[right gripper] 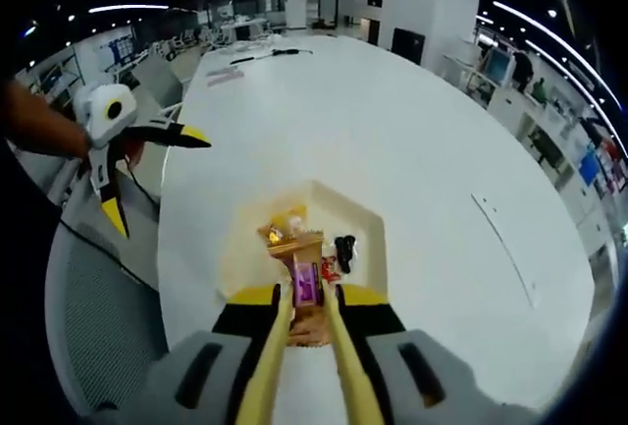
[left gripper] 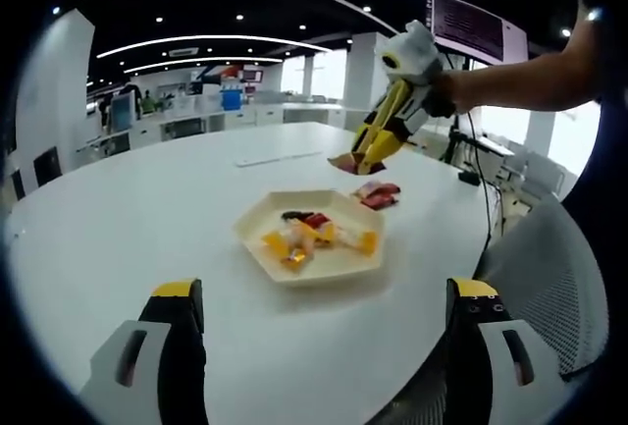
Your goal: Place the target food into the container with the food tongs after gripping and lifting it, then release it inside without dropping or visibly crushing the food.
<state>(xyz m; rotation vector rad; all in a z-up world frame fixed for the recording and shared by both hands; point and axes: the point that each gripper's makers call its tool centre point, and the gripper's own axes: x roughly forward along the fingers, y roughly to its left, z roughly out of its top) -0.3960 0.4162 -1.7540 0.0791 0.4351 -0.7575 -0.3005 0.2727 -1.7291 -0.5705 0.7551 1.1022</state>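
The pale hexagonal tray (left gripper: pixel 257 239) on the round white table (left gripper: pixel 147 209) holds wrapped sweets. Above its far edge, the right gripper (left gripper: pixel 358 162) squeezes yellow food tongs (right gripper: pixel 309 346), which pinch a purple-wrapped snack (right gripper: pixel 305 285). The left gripper (left gripper: pixel 324 322), on the tray's near side, stands spread wide. No writing is legible.

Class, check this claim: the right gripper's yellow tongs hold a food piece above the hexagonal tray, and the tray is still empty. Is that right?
Not quite. The tray is not empty: the left gripper view shows several food pieces already lying in it. The rest stands: the right gripper's tongs hold a wrapped piece above the tray.
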